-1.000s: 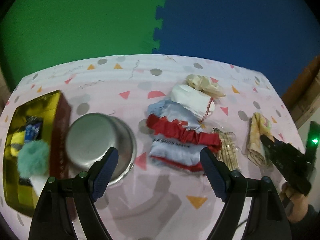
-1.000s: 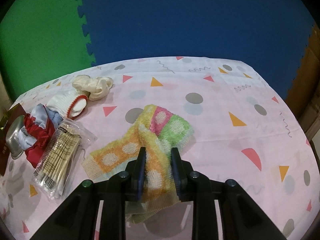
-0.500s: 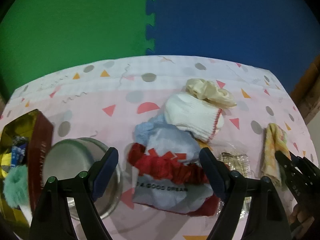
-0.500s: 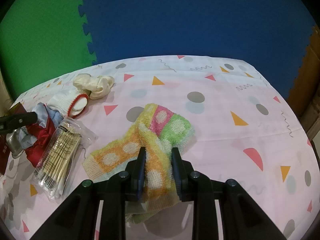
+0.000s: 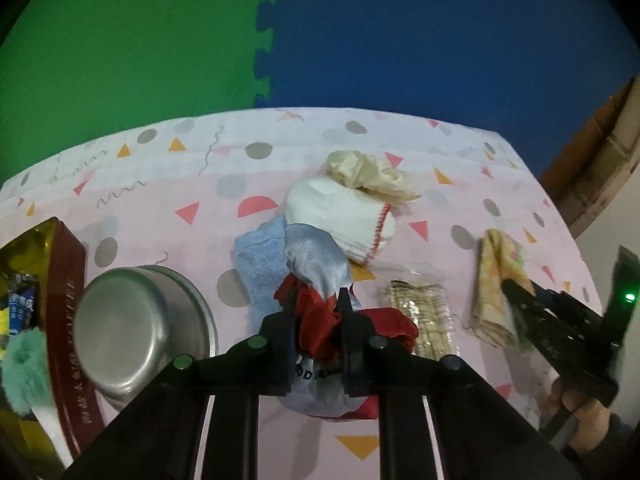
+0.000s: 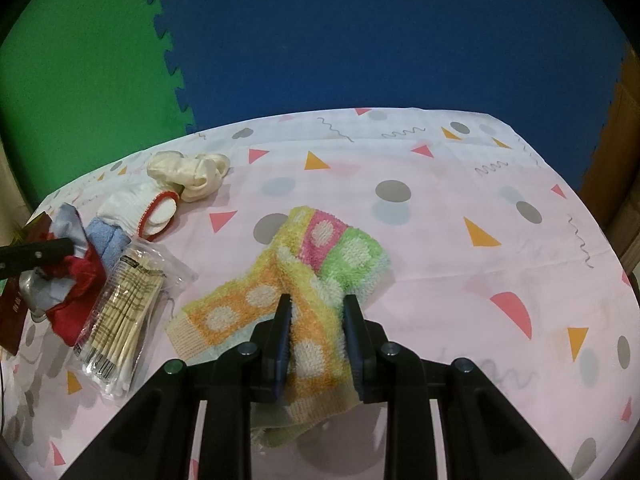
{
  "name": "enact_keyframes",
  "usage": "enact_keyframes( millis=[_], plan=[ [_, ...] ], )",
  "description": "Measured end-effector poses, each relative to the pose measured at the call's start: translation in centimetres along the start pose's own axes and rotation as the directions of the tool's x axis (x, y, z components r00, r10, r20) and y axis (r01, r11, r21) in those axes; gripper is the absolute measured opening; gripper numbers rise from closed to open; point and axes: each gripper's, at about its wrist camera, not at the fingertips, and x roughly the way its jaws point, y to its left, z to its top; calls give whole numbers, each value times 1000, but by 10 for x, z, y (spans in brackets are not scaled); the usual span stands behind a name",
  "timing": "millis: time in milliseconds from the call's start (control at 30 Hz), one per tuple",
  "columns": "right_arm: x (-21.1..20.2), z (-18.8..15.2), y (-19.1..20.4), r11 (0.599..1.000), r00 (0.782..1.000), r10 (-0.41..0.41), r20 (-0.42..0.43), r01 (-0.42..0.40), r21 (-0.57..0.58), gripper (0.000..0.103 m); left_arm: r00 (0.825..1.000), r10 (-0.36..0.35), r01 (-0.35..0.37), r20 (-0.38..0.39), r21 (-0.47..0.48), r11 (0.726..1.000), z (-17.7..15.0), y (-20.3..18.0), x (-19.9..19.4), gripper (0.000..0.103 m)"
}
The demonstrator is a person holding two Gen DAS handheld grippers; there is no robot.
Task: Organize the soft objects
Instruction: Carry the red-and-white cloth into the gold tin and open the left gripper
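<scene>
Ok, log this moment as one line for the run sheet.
left gripper: shut on red-and-silver satin cloth | right gripper: shut on polka-dot fuzzy sock | both items on pink tablecloth | steel bowl left

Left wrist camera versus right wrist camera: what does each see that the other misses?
Only the left view shows the teal pompom in the gold box, and the right hand-held gripper from outside. Only the right view shows the polka-dot sock spread out, with its pink and green end. Both show the steel bowl, red and grey cloth, white sock, cream cloth and packet of swabs.
</scene>
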Motion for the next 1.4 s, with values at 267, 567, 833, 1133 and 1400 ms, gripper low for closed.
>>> enact_keyframes(
  millis=[267, 567, 833, 1133, 1400],
  plan=[
    [0, -1, -1, 1000, 1000, 8, 0, -8, 7, 26, 998, -60, 61, 37, -39, 997, 6, 9, -35, 14],
    [0, 0, -2, 1000, 1000, 19, -1, -19, 17, 27, 995, 13, -6, 94, -74, 997, 12, 39, -79, 14],
    [1, 0, -2, 1000, 1000, 21, -1, -21, 20, 27, 981, 151, -133, 122, -142, 981, 10, 93, -117, 14],
    [1, -1, -3, 1000, 1000, 22, -1, -22, 21, 27, 946, 307, -275, 102, -246, 929, -5, 169, -150, 14],
    [1, 0, -2, 1000, 1000, 19, -1, -19, 20, 27, 927, 373, -349, 41, -273, 897, -37, 206, -157, 15]
  ],
)
